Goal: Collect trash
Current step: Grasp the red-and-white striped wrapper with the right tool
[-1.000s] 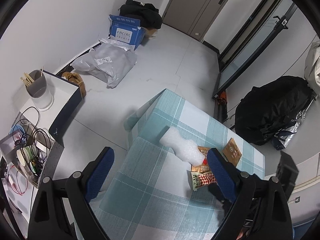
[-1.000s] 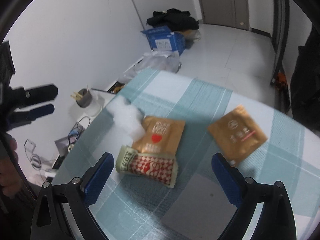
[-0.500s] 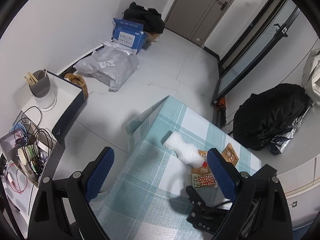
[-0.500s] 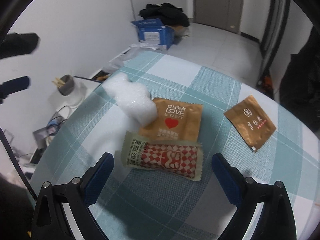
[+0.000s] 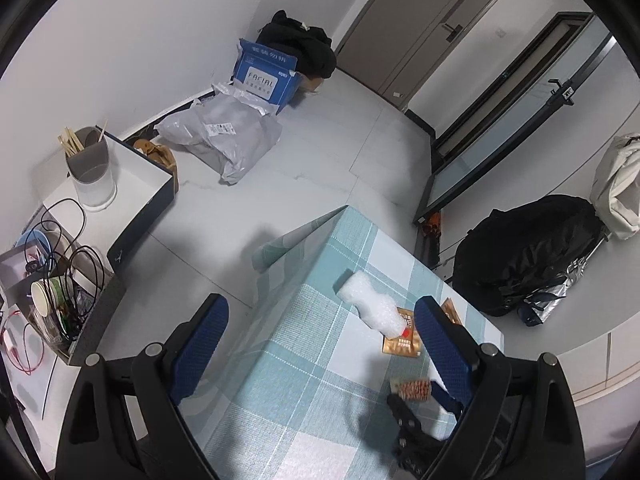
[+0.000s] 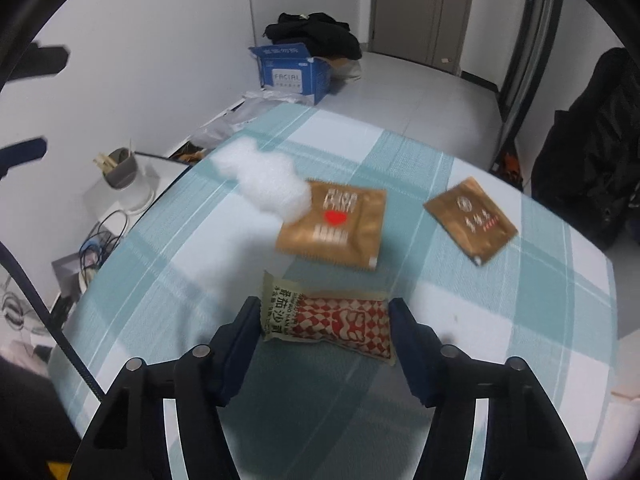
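Right gripper (image 6: 324, 320) has just been closing around the red checked snack packet (image 6: 332, 322); its fingers look just beside the packet's ends.

A blue cardboard box (image 5: 267, 76) on the floor carries the word "FACIAL" in white letters, readable in both views. A red-checked snack wrapper (image 6: 328, 322) on the counter shows Chinese characters, "番茄沙司". A brown packet (image 6: 334, 224) bears a red heart with blurred white text. Another brown sachet (image 6: 471, 220) has unreadable print.
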